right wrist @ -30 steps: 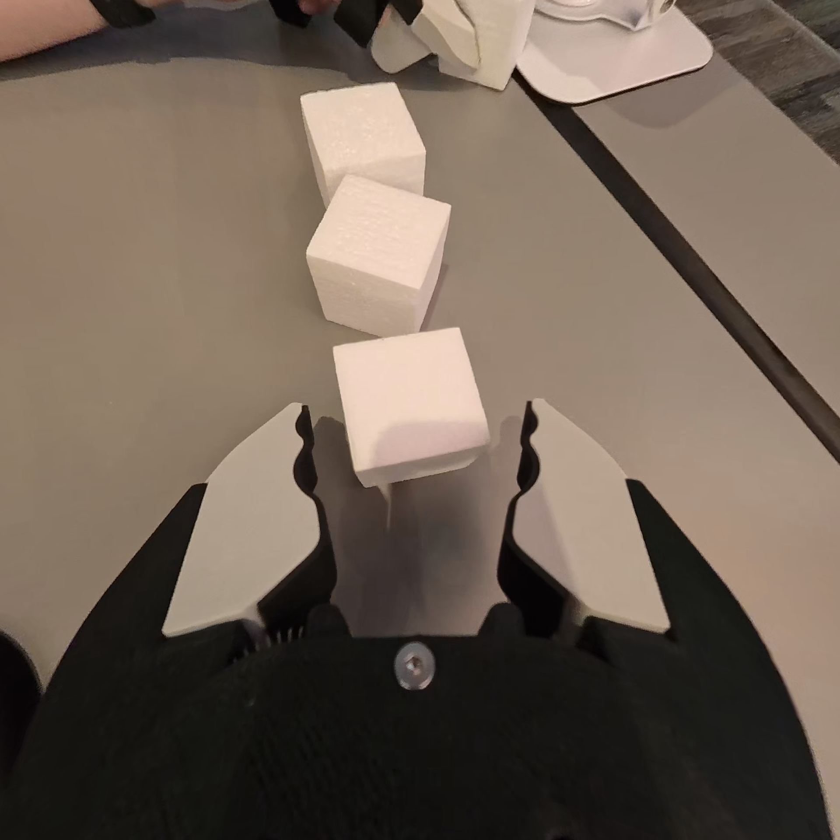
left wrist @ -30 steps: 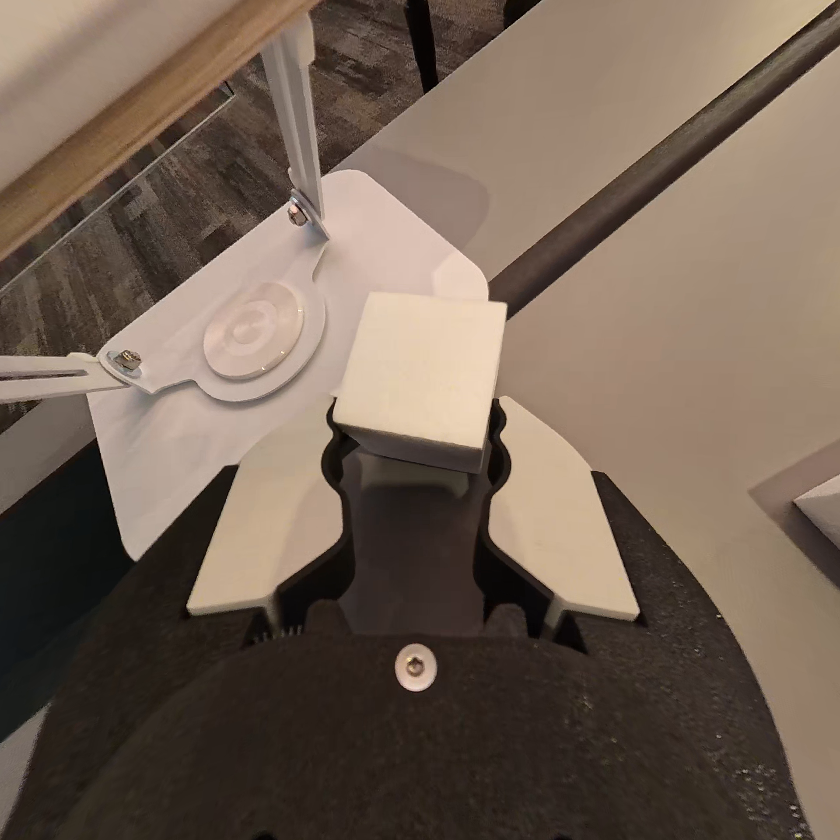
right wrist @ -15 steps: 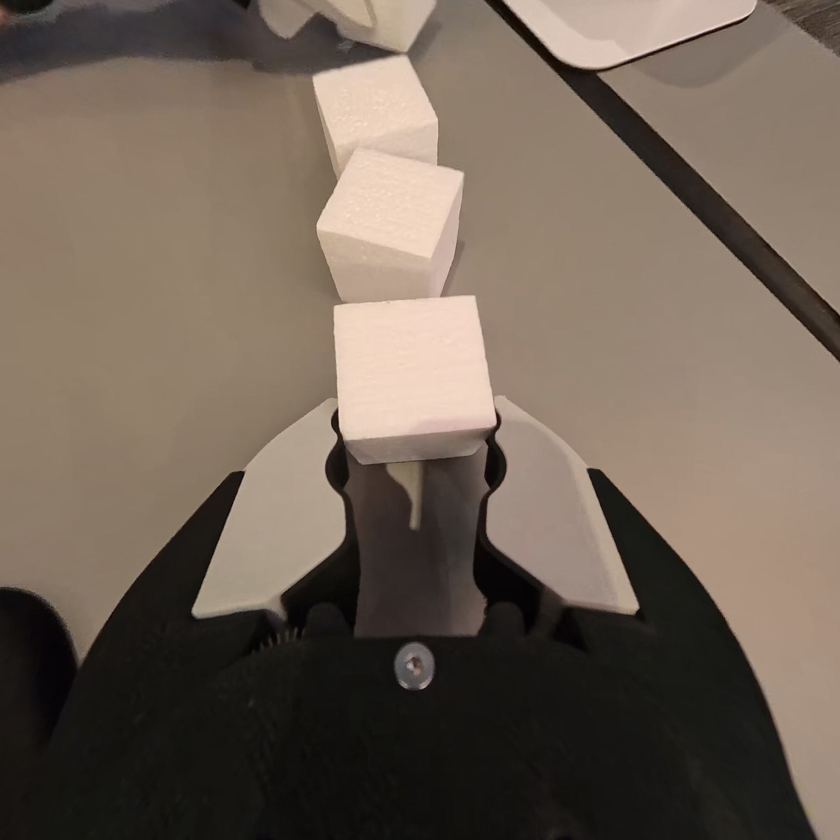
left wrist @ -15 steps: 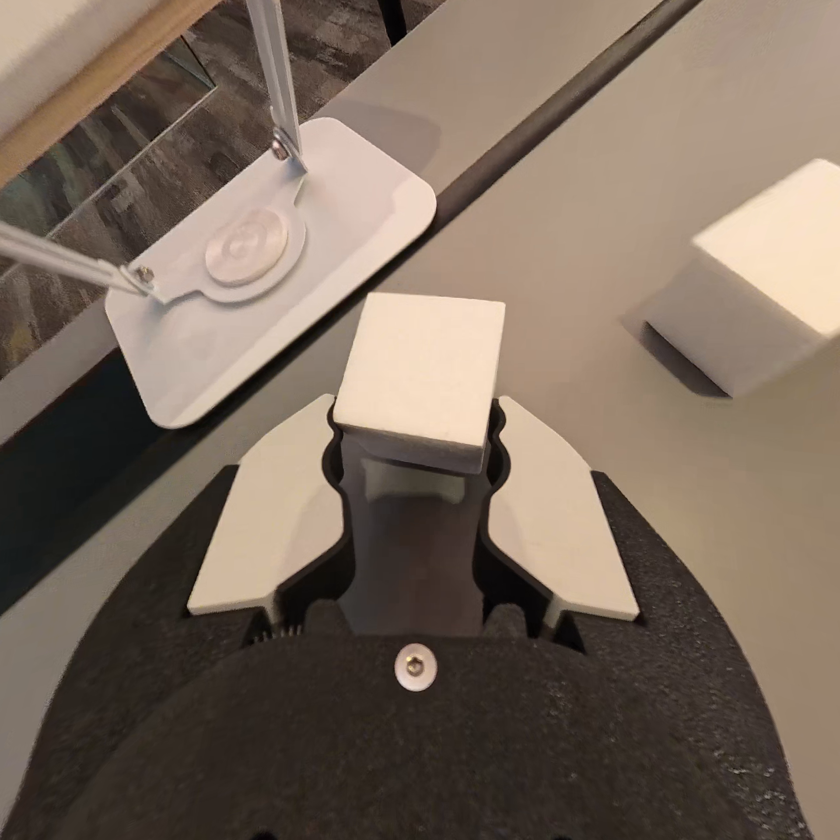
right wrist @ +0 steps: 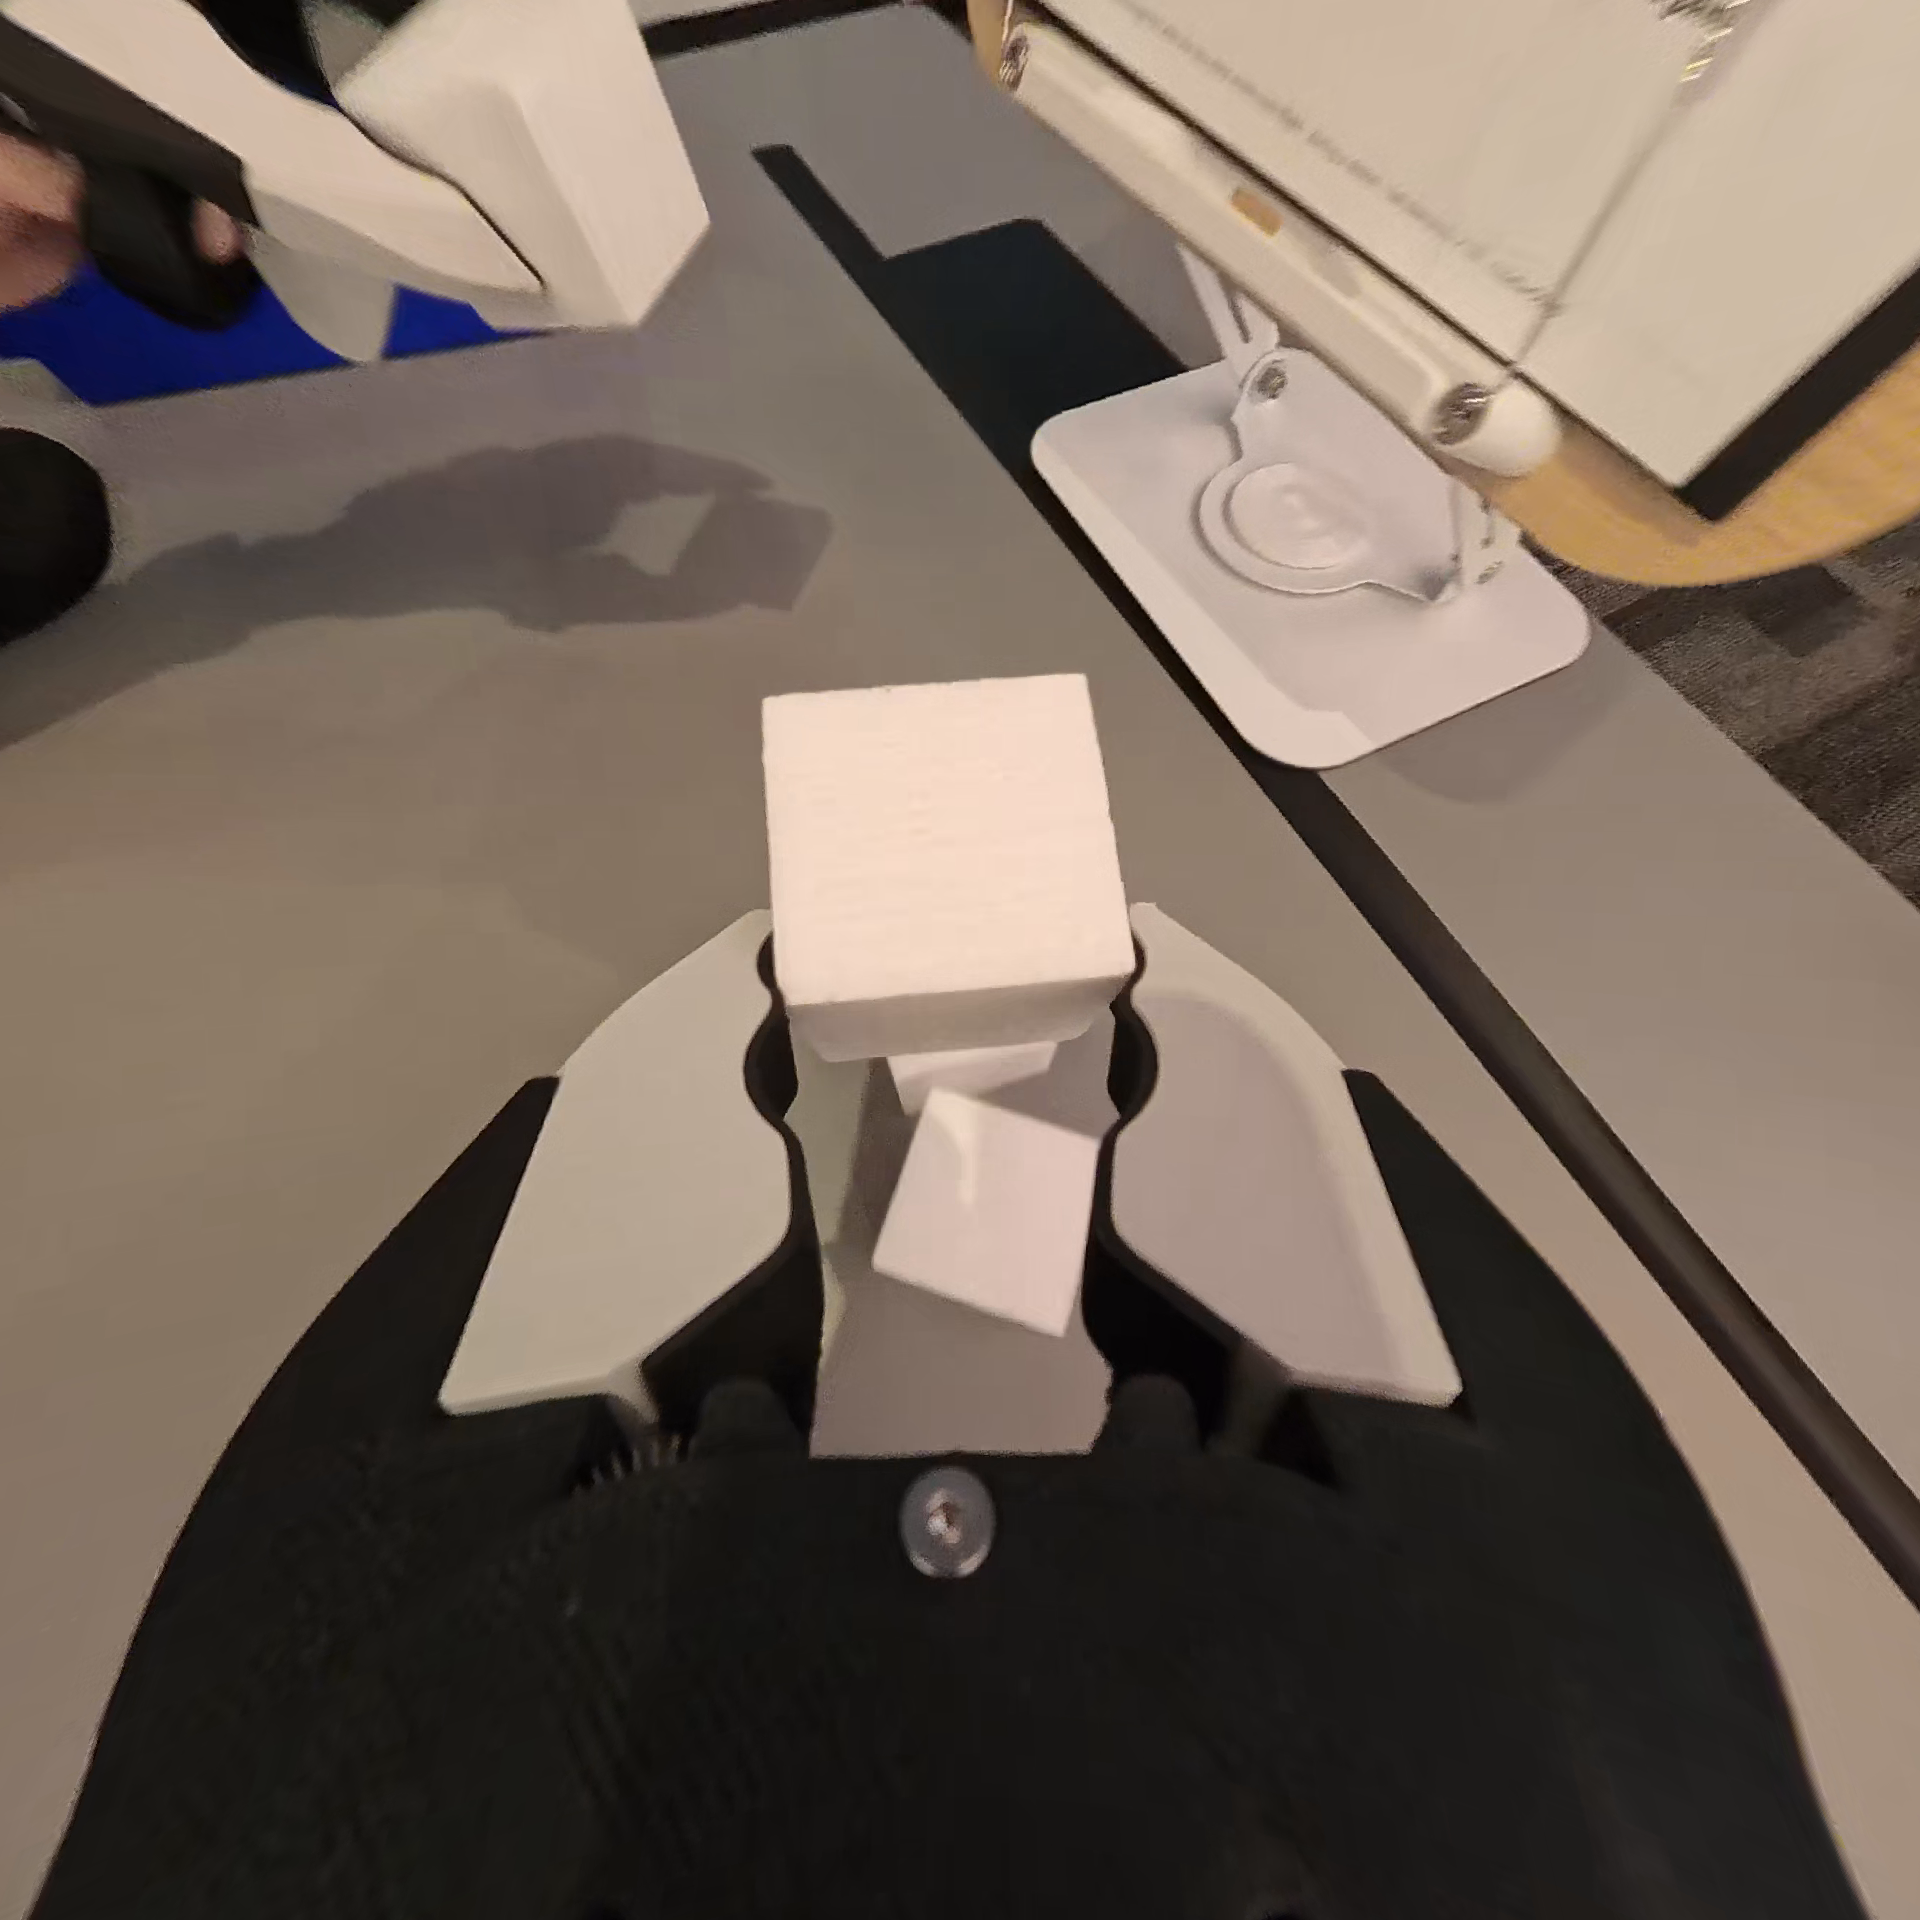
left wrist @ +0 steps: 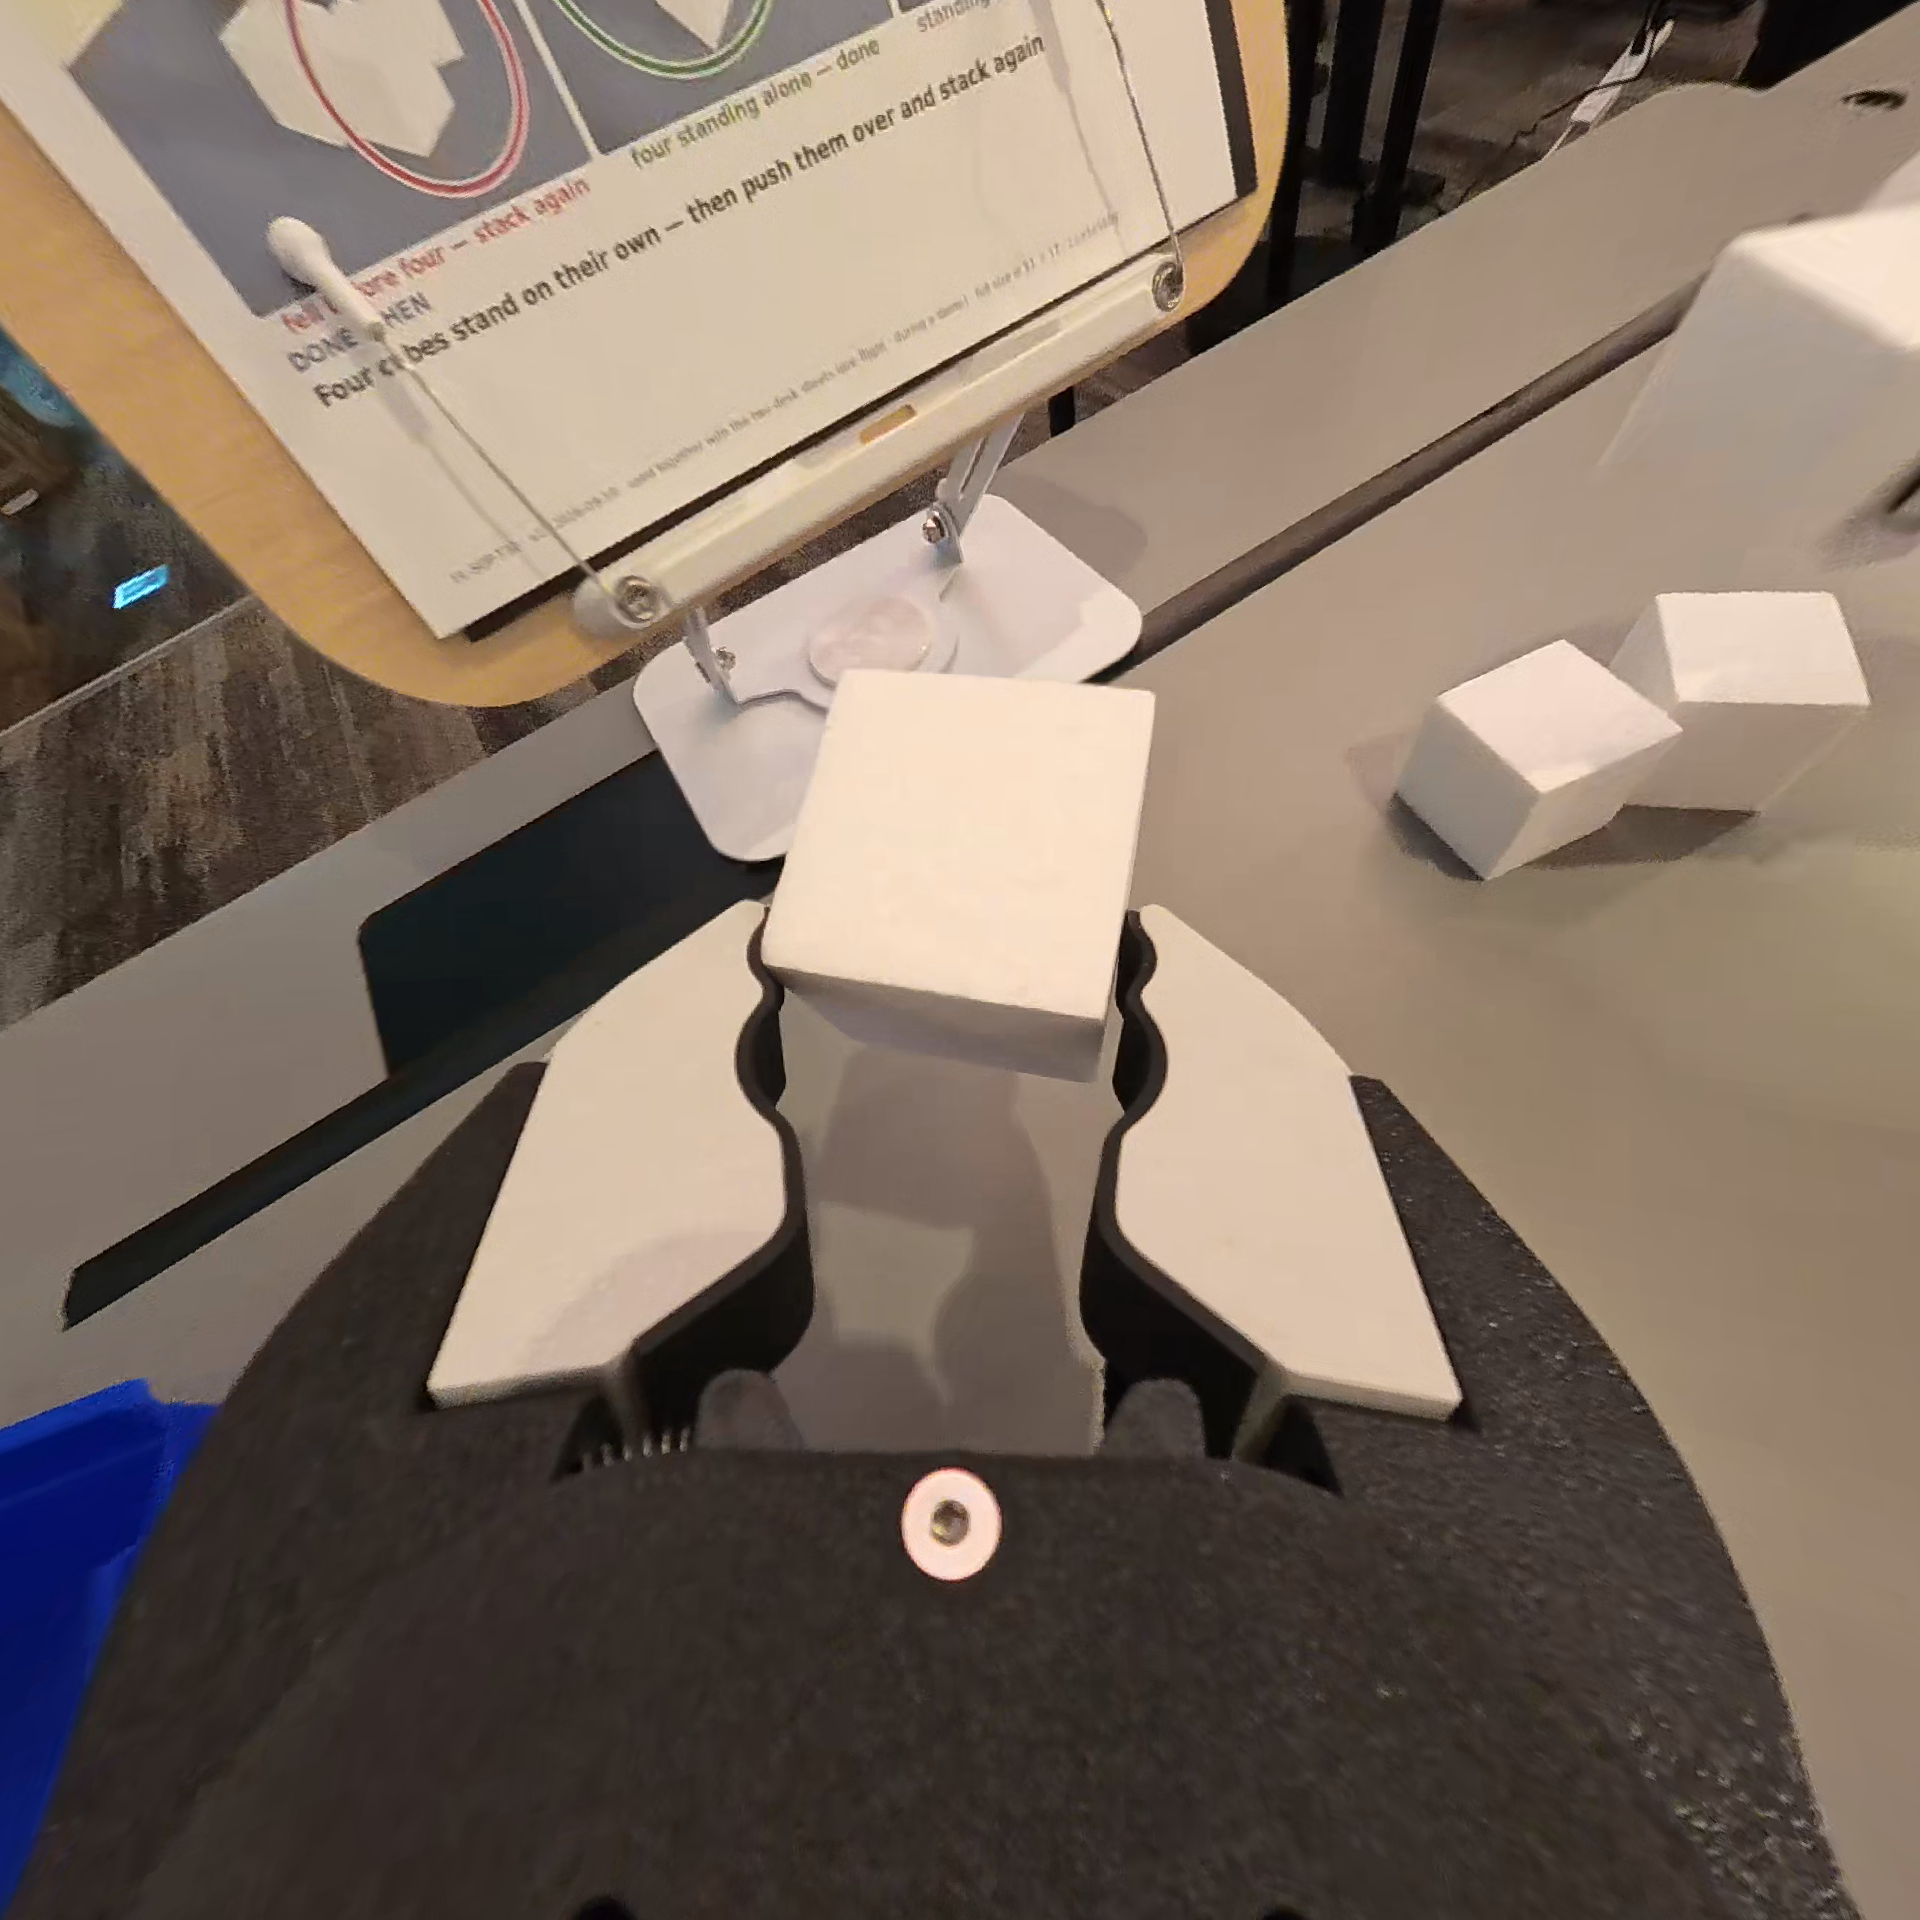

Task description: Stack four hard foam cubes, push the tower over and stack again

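My left gripper (left wrist: pixel 948 935) is shut on a white foam cube (left wrist: pixel 966 842) and holds it above the grey table (left wrist: pixel 1558 1143). Two more white cubes (left wrist: pixel 1538 758) (left wrist: pixel 1745 707) rest on the table to its right, touching each other. My right gripper (right wrist: pixel 951 935) is shut on another white cube (right wrist: pixel 940 842) and holds it in the air. The two resting cubes (right wrist: pixel 987 1205) show below it, between its fingers. In the right wrist view the left gripper (right wrist: pixel 343 208) with its cube (right wrist: pixel 540 135) is at the top left.
A document stand with a wooden board and a paper sheet (left wrist: pixel 623 260) stands on a white base (right wrist: pixel 1309 582) beyond a dark seam (right wrist: pixel 1507 1091) in the table. A blue bin (left wrist: pixel 62 1507) is at the left. A large blurred white shape (left wrist: pixel 1818 332) is at the left wrist view's top right.
My right gripper has shut on the nearest cube and lifted it above the other two. My left gripper has risen and pulled back with its cube, bringing the stand's board into view.
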Available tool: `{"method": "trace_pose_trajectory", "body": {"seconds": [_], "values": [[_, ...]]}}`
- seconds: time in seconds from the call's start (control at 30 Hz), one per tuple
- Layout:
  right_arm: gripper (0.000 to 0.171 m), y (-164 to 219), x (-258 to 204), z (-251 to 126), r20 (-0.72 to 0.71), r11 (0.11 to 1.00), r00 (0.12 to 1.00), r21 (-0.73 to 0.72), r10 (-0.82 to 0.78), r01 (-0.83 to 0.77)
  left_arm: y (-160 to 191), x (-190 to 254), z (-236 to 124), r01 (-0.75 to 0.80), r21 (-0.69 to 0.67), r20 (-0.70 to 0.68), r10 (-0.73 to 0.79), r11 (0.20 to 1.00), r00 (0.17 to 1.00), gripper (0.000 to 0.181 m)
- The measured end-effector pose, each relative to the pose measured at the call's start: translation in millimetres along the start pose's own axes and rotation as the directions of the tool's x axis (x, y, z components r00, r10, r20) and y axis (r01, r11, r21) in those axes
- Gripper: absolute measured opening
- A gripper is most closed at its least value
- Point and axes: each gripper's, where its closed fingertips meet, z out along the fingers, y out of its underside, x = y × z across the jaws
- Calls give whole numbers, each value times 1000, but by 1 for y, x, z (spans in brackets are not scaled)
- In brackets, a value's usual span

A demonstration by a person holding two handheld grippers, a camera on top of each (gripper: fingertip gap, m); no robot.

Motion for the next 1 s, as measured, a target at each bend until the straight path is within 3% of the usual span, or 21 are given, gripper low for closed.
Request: {"method": "trace_pose_trajectory", "body": {"seconds": [0.17,0.93,1.0], "values": [[60,23,-3,34,1,987,997,-138,-78,78,6,-11,-9,-39,-24,14,40,999,999,62],[60,45,2,50,81,979,995,-190,-62,77,-1,14,2,-105,-24,-59,103,994,993,62],[70,46,1,48,88,981,994,-181,-62,77,-3,21,4,-113,-16,-83,111,994,990,62]]}}
